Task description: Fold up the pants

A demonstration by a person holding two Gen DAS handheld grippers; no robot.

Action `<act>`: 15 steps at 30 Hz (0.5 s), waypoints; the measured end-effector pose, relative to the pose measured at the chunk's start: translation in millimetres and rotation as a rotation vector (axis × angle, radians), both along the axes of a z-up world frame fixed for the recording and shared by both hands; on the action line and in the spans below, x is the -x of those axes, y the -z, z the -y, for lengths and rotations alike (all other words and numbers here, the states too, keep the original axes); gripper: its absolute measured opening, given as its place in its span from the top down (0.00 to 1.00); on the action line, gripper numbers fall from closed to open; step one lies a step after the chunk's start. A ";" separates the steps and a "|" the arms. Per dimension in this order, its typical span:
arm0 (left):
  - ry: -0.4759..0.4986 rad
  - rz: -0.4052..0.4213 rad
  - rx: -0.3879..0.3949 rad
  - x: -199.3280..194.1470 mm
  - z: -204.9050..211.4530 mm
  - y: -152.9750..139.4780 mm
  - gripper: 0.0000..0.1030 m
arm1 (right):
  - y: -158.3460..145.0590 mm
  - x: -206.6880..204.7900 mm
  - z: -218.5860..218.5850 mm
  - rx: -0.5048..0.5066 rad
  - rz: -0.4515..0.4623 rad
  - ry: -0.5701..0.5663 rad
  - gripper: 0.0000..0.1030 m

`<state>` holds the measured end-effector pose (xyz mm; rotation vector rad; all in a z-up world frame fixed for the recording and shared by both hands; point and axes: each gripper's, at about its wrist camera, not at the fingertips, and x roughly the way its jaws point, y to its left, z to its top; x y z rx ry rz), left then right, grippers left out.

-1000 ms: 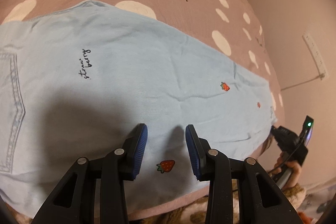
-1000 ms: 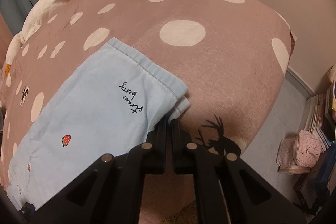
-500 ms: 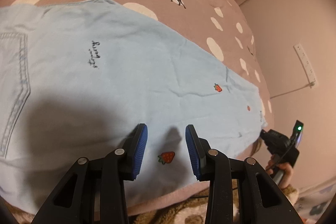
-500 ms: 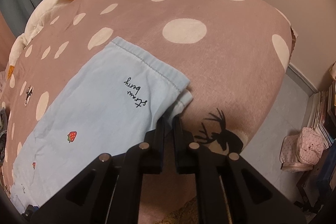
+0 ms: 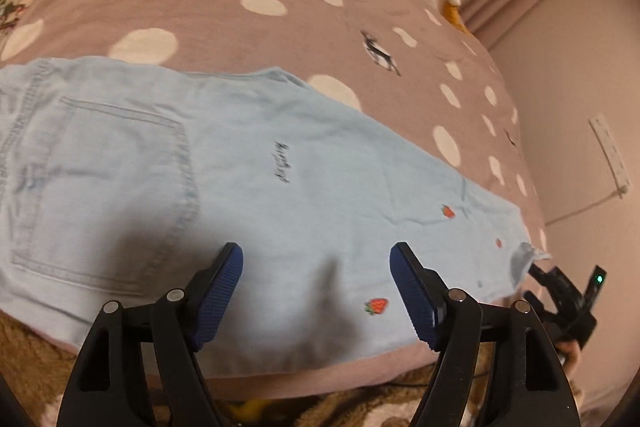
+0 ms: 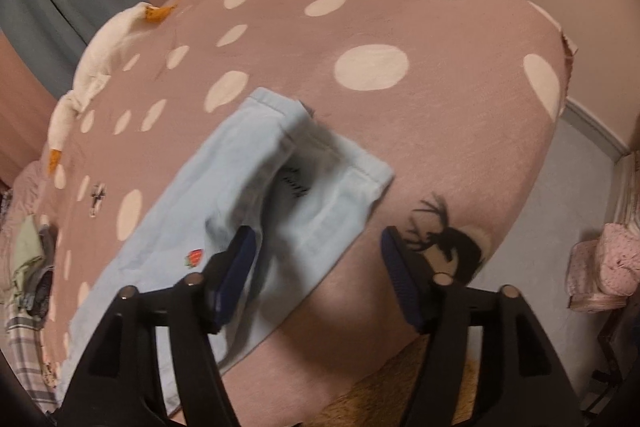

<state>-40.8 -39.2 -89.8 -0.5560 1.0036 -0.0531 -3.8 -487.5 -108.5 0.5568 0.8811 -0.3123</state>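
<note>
Pants (image 5: 280, 187) lengthwise across bedspread (image 5: 280, 39), waistband left, hems right.

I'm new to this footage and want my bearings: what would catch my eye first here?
The light blue pants, dotted with small strawberries, stretch across a pinkish-brown polka-dot bedspread. In the right wrist view their cuff end lies rumpled just ahead of the right gripper, whose jaws have just been opening and grip nothing. A white plush goose lies along the bed's far edge.
</note>
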 end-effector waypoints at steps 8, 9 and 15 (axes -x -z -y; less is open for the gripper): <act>-0.034 -0.043 0.015 -3.0 -10.2 9.7 0.27 | 16.7 -9.7 -21.5 -0.136 -0.008 -0.096 0.34; -0.036 -0.045 0.015 -3.0 -10.4 9.7 0.27 | 20.5 -10.7 -23.3 -0.145 -0.014 -0.099 0.33; -0.029 -0.056 0.003 -4.3 -9.9 10.4 0.27 | 30.0 -16.6 -11.5 -0.237 0.054 -0.058 0.33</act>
